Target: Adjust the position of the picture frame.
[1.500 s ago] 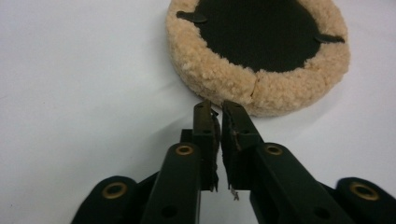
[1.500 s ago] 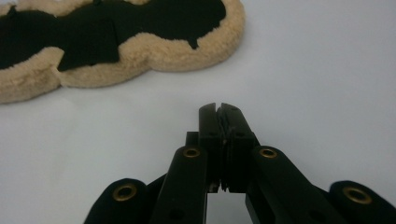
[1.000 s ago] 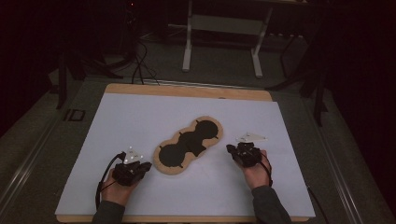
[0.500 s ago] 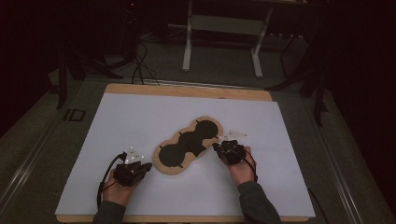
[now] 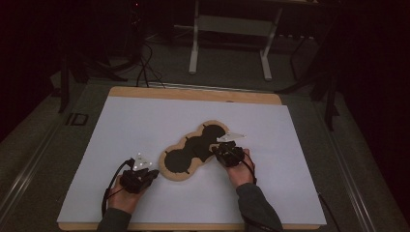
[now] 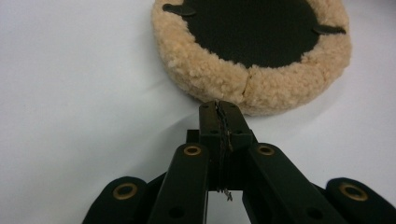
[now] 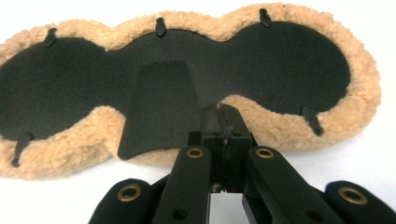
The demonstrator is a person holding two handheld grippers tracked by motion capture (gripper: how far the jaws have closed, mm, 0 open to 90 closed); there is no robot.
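Both sets of jaws are pressed together, empty. The fleece-edged pad [image 5: 196,151] lies mid-desk, long axis from 7 to 1 o'clock. Right gripper [image 5: 226,153] sits at its edge, nearer; left gripper [image 5: 139,177] waits at the 7 o'clock end.

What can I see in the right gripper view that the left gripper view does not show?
The right gripper view shows the fleece pad's full three-lobed length and a black flap across its middle. The left gripper view shows one rounded end with a seam in its fleece rim. Both show the white table surface and a shut tool, right tool and left tool, at the pad's edge.
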